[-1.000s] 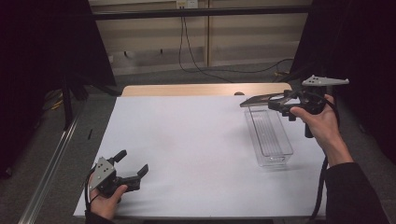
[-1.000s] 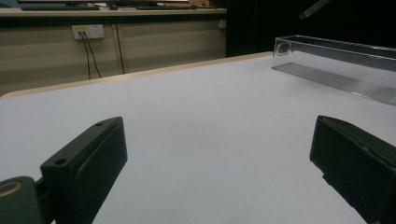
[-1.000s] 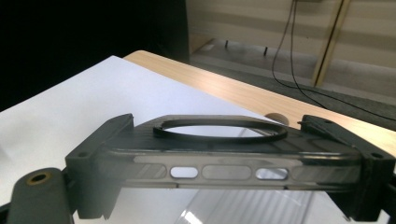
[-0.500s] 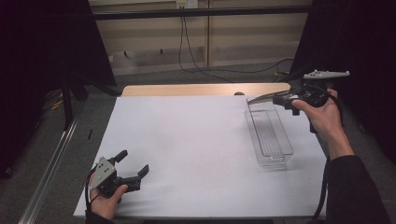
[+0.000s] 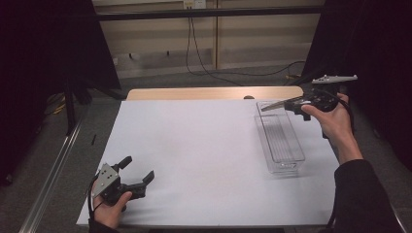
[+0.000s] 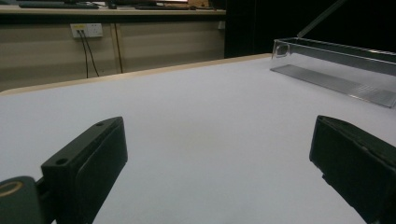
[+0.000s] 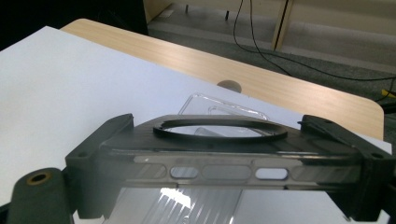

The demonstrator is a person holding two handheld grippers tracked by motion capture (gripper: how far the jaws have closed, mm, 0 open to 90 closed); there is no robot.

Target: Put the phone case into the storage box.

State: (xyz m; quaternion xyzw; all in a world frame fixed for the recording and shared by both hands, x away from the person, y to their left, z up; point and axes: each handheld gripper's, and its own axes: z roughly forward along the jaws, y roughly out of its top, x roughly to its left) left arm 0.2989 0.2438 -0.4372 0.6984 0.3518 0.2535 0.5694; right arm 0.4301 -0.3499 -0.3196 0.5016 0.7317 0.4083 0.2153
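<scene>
at the table's two o'clock edge, above the far end of a clear plastic tray (image 5: 280, 145), the right gripper (image 5: 291, 103) is held in the air, its jaws pinching a flat, translucent dark phone case (image 7: 219, 161) by its long sides, ring on its upper face, cut-outs along its near edge. at seven o'clock the left gripper (image 5: 137, 175) sits low on the white table cover (image 5: 194, 155), jaws spread wide with nothing between them, well apart from the tray, which lies lengthwise toward three o'clock. a bare wooden strip (image 5: 214, 93) runs along the twelve o'clock edge.
</scene>
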